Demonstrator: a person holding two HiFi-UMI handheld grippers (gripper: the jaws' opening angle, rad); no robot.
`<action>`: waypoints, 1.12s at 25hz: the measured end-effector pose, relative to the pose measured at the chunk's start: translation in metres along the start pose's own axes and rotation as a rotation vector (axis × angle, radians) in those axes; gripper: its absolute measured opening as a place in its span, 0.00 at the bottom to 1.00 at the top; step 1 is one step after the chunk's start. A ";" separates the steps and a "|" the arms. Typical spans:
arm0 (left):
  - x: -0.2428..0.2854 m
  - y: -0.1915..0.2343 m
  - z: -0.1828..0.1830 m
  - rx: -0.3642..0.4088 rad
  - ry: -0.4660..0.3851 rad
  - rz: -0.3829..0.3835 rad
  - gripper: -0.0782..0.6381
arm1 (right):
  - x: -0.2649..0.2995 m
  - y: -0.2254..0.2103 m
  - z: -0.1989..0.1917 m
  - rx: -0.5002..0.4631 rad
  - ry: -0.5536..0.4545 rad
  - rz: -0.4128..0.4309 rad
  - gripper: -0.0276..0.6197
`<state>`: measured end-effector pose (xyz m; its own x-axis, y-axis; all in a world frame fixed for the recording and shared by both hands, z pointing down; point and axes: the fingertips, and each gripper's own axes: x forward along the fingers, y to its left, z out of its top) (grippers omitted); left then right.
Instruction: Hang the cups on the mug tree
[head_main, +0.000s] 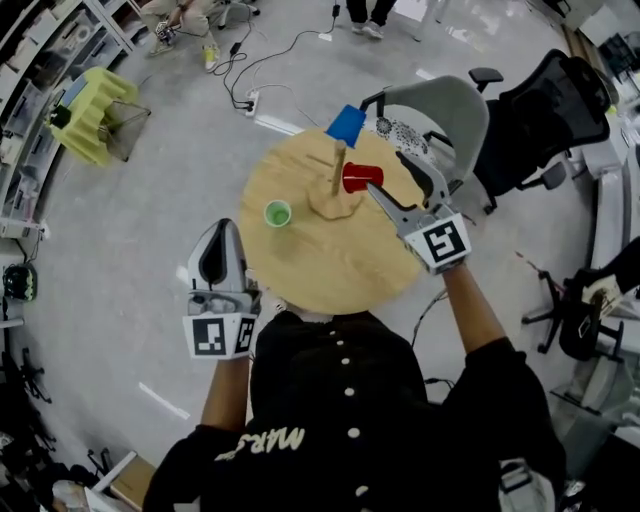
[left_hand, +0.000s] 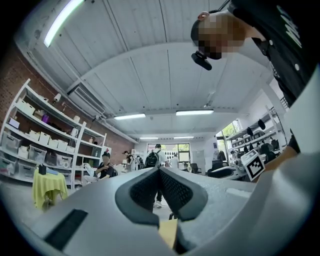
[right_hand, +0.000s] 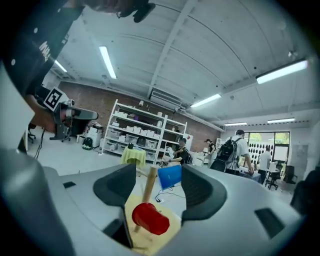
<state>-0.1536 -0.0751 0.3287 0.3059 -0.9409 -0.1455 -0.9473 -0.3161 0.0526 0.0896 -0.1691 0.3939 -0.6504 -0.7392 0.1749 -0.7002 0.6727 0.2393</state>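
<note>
From the head view, a round wooden table (head_main: 300, 270) sits in the middle of the picture. The mug tree (head_main: 338, 178) stands on its upper part. A blue cup (head_main: 346, 125) hangs at the top of the tree and a red cup (head_main: 362, 177) hangs on its right side. A green cup (head_main: 277, 213) stands on the table, to the left of the tree and apart from it. The left gripper (head_main: 223, 224) is at the lower left, by the table's edge, away from the cups. The right gripper (head_main: 388, 175) is on the right and points at the red cup, very close to it. A grey chair (head_main: 440, 115) is behind the table. In the left gripper view, the left gripper (left_hand: 160, 170) has its two fingers pressed together with nothing in them. Shelves (left_hand: 45, 145) and a yellow cloth (left_hand: 49, 184) are at the left. In the right gripper view, the right gripper (right_hand: 159, 172) has its fingers wide apart. The tree's post (right_hand: 148, 189), the blue cup (right_hand: 170, 176) and the red cup (right_hand: 150, 219) show in the gap, low in the middle. The fingers do not squeeze any cup.
</note>
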 end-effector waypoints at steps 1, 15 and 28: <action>0.001 0.005 0.000 -0.002 0.001 -0.006 0.10 | -0.002 0.004 -0.005 0.015 0.007 -0.005 0.49; 0.009 0.077 -0.019 -0.026 0.053 -0.038 0.10 | 0.027 0.111 -0.083 0.241 0.127 -0.001 0.49; 0.003 0.138 -0.049 -0.022 0.132 -0.042 0.10 | 0.123 0.222 -0.186 0.251 0.320 0.102 0.52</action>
<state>-0.2792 -0.1274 0.3840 0.3563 -0.9342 -0.0164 -0.9316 -0.3566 0.0707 -0.0912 -0.1173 0.6458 -0.6235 -0.6149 0.4828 -0.7127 0.7010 -0.0277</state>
